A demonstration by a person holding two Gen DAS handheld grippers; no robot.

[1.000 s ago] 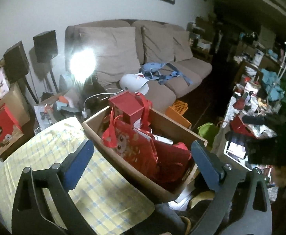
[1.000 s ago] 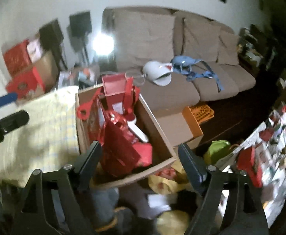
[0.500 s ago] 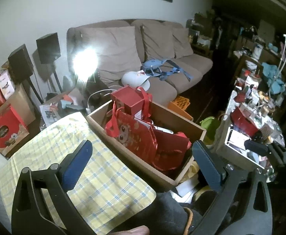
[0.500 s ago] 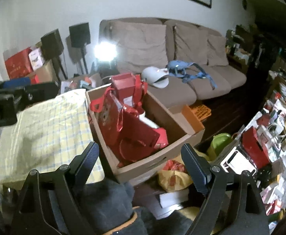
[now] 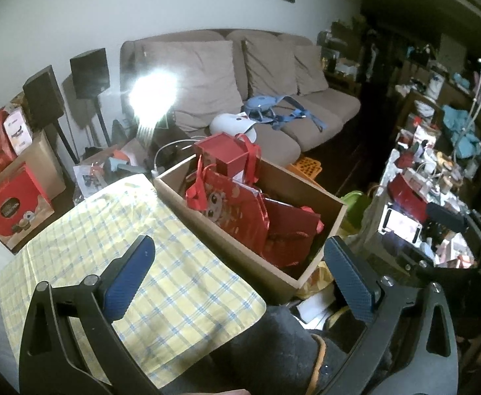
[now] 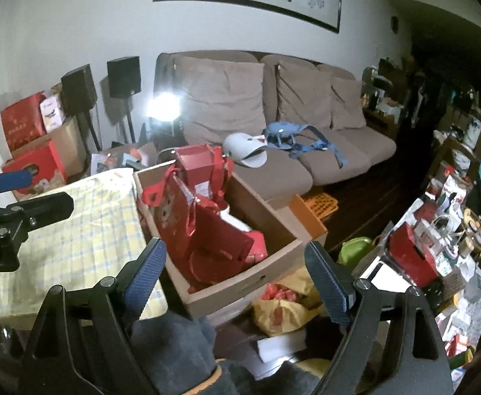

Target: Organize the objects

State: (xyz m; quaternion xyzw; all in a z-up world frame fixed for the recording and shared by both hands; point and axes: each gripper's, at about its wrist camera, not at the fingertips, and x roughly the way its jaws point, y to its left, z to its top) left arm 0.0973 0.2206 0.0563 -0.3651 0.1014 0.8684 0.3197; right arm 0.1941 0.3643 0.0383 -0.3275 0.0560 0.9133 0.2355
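An open cardboard box [image 5: 253, 256] [image 6: 240, 291] sits beside a surface draped in a yellow checked cloth [image 5: 135, 250] [image 6: 85, 230]. Red gift bags [image 5: 240, 217] [image 6: 201, 230] and a small red box [image 5: 222, 158] [image 6: 196, 163] stand inside it. My left gripper [image 5: 237, 263] hangs open above the cloth and the box's near side, holding nothing. My right gripper [image 6: 235, 263] is open over the box's near corner, also empty. The left gripper's blue-tipped fingers [image 6: 13, 179] show at the left edge of the right wrist view.
A beige sofa [image 6: 273, 121] holds a white helmet-like object [image 6: 243, 149] and blue straps [image 6: 293, 138]. Red boxes [image 5: 10, 204] and speakers [image 5: 89, 72] stand at left. A cluttered table [image 6: 438, 240] fills the right. Yellow and green bags [image 6: 283, 306] lie on the floor. A person's knee [image 5: 273, 355] is below.
Both views have pulled back and steadied; the box now sits a little farther off and more of the checked cloth shows. Both grippers stay open and empty.
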